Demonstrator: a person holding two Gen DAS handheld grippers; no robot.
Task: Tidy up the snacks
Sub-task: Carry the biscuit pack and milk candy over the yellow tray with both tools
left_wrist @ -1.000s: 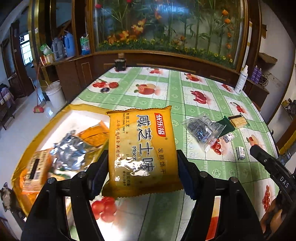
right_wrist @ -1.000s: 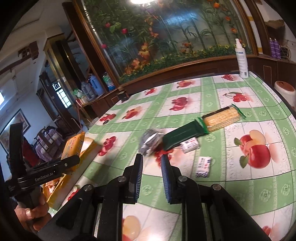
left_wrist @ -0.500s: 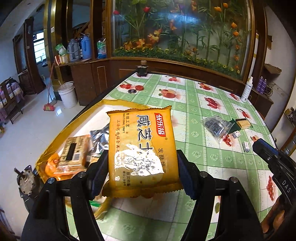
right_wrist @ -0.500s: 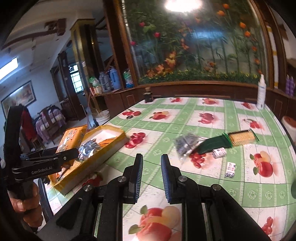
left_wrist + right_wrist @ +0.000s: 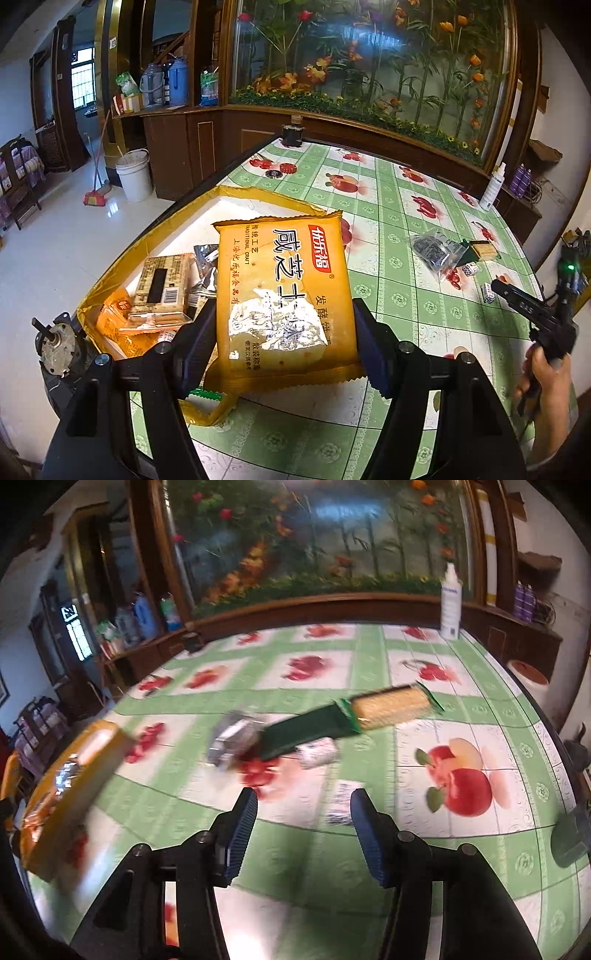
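Observation:
My left gripper [image 5: 282, 332] is shut on a yellow cracker packet [image 5: 284, 291] with red and black lettering and holds it above the near end of the yellow tray [image 5: 155, 236]. The tray holds several snack packs, among them a barcode cracker pack [image 5: 162, 284]. My right gripper [image 5: 301, 814] is open and empty above the green fruit-print tablecloth [image 5: 369, 657]. Ahead of it lie a green cracker sleeve [image 5: 354, 720], a clear bag [image 5: 232, 738] and two small white packets [image 5: 341, 801]. The right view is blurred.
A white spray bottle [image 5: 451, 605] stands at the far right table edge, a dark jar [image 5: 292, 133] at the far end. The tray [image 5: 74, 775] lies at the left edge in the right wrist view. A metal motor [image 5: 55, 343] sits beside the tray's near corner.
My right gripper has opened and swung right and down toward the small packets. My left gripper has pulled back with the yellow packet, showing more of the tray.

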